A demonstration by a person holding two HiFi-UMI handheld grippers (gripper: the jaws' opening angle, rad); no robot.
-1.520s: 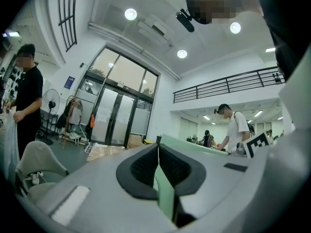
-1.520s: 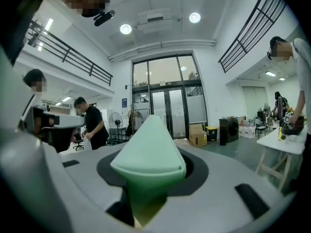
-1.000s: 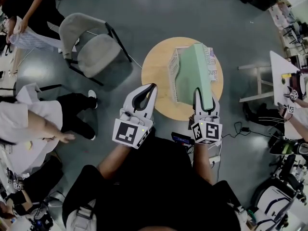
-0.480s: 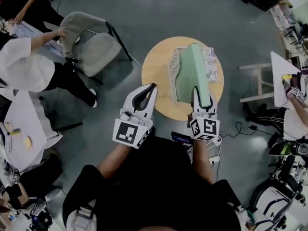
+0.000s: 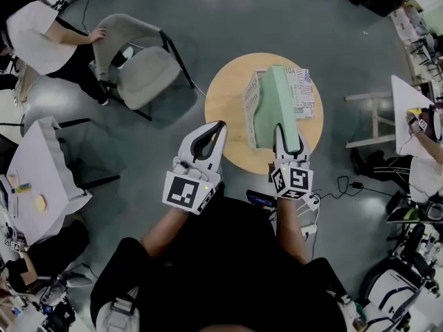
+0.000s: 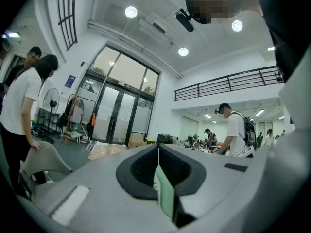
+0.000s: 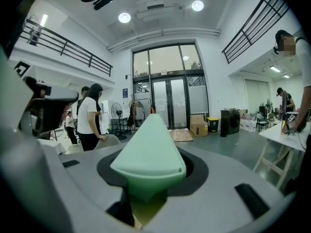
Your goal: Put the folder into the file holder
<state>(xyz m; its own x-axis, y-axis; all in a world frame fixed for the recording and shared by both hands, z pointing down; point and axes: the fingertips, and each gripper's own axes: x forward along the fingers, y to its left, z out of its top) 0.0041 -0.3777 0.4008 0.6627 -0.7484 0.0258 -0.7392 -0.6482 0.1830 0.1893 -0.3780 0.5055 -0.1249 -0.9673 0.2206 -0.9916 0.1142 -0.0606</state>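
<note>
A pale green folder point(image 5: 272, 106) stands tilted over the round wooden table point(image 5: 225, 106), its far end against the white mesh file holder point(image 5: 250, 101). My right gripper point(image 5: 286, 138) is shut on the folder's near edge; in the right gripper view the green folder point(image 7: 147, 152) fills the space between the jaws. My left gripper point(image 5: 216, 131) hovers at the table's near left edge, left of the folder, jaws shut with nothing held. In the left gripper view its pads point(image 6: 146, 166) meet in a thin line. Printed papers point(image 5: 303, 94) sit on the holder's right side.
A grey chair point(image 5: 142, 68) stands left of the table, with a person point(image 5: 45, 30) leaning on it. A white table point(image 5: 41, 178) is at the left, another white table point(image 5: 408, 109) at the right. Cables and a power strip point(image 5: 311, 206) lie on the floor nearby.
My right gripper has moved the folder slightly forward and left, closer over the holder. The left gripper stays put. The person at the left has walked away to the chair.
</note>
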